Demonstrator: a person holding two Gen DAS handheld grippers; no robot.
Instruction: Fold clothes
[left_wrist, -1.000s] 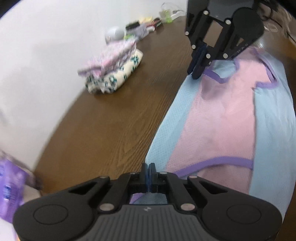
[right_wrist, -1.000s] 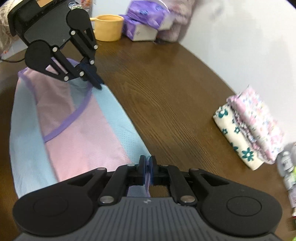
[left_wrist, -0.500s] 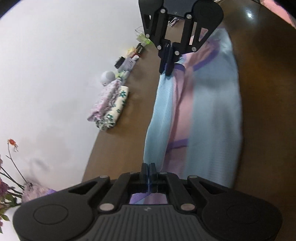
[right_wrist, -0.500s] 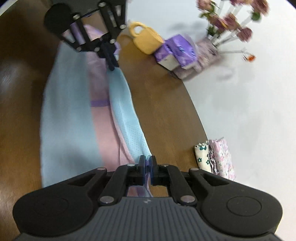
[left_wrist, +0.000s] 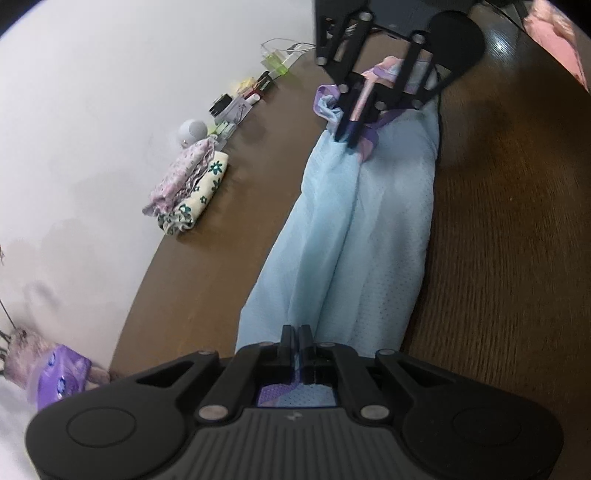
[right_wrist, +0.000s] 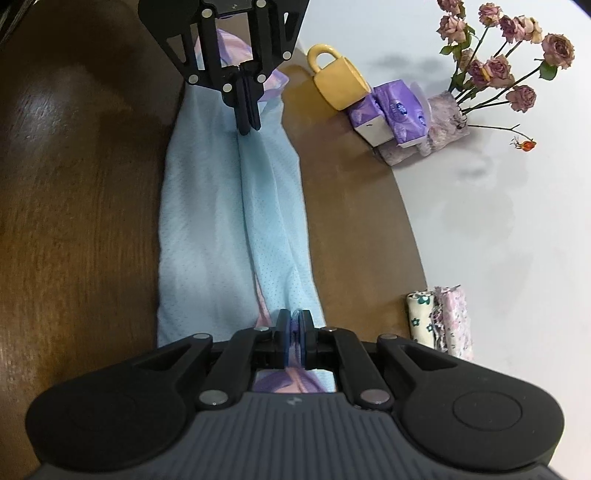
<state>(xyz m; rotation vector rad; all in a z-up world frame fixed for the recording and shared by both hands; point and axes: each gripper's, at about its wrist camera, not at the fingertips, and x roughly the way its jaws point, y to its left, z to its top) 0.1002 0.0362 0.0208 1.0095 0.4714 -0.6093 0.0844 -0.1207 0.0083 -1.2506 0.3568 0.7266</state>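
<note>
On table (right_wrist: 92, 221), garment (right_wrist: 207, 221) stretched lengthwise between grippers.

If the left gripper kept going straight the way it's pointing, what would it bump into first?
Most likely the light blue garment that the left gripper is shut on, since it lies directly ahead along the wooden table. Beyond that, the right gripper pinches the far end. Depth is hard to judge.

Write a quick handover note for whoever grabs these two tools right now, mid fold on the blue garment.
Left tool: shut on one end of the light blue garment.
Right tool: shut on the opposite end.
Garment lies in a long strip on the wooden table, blue side up, one lengthwise fold laid over.
Two folded floral garments are stacked by the wall.
Left to do: release, fold the strip crosswise, add it to the stack.
</note>
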